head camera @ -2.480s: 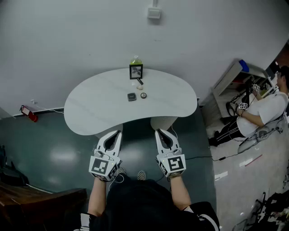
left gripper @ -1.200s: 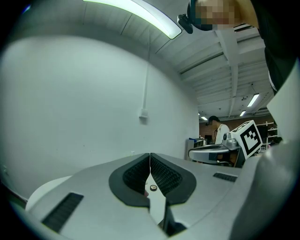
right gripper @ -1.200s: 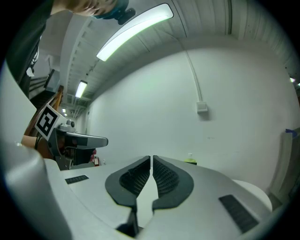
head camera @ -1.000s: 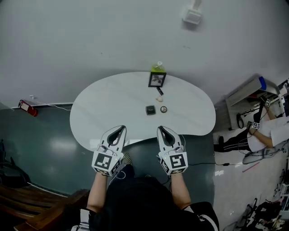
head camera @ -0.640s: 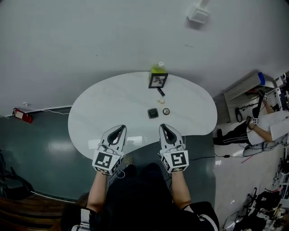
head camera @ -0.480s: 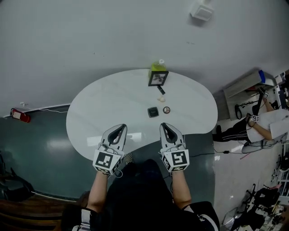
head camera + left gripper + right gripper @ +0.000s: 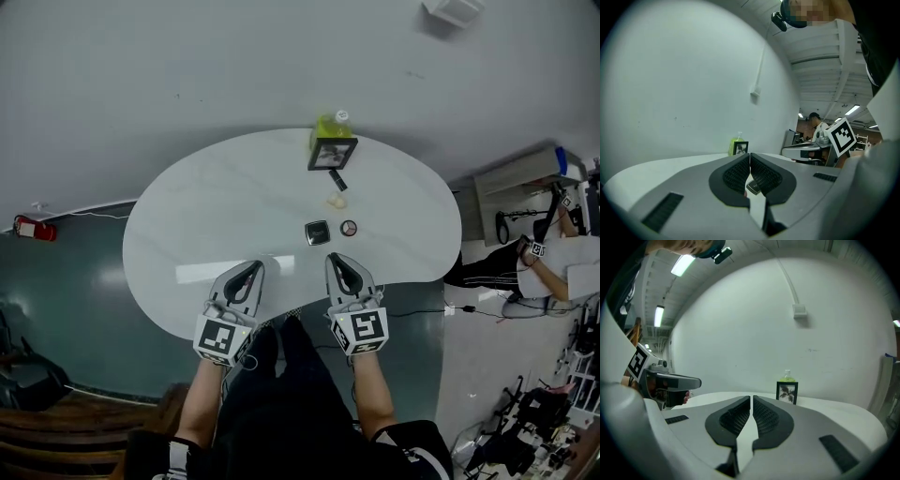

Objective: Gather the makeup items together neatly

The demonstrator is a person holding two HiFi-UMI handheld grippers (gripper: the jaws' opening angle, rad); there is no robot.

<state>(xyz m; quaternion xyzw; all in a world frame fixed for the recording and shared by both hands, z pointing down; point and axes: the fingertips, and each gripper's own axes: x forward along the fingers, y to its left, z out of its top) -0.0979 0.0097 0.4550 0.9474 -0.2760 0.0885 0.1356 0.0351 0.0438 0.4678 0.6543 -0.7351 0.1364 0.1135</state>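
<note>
Nearest: left gripper [image 7: 251,267] and right gripper [image 7: 335,260], side by side, tips now over the near edge of the table [image 7: 187,234]. In the earliest frame, both hung short of that edge, above the floor [image 7: 66,309]. Jaws of both closed, pad against pad, nothing between.

Mid-table, beyond the right gripper: square black compact [image 7: 317,232], with a small round compact [image 7: 349,228] just beside it on the right, not touching.

Farther: pale sponge [image 7: 337,201], then black tube [image 7: 337,180], lying near the frame.

Far edge: picture frame [image 7: 331,153] upright, green bottle [image 7: 330,127] behind it.

Makeup items laid out as before, untouched, still spread in a loose line. Whole group now nearer the grippers.
</note>
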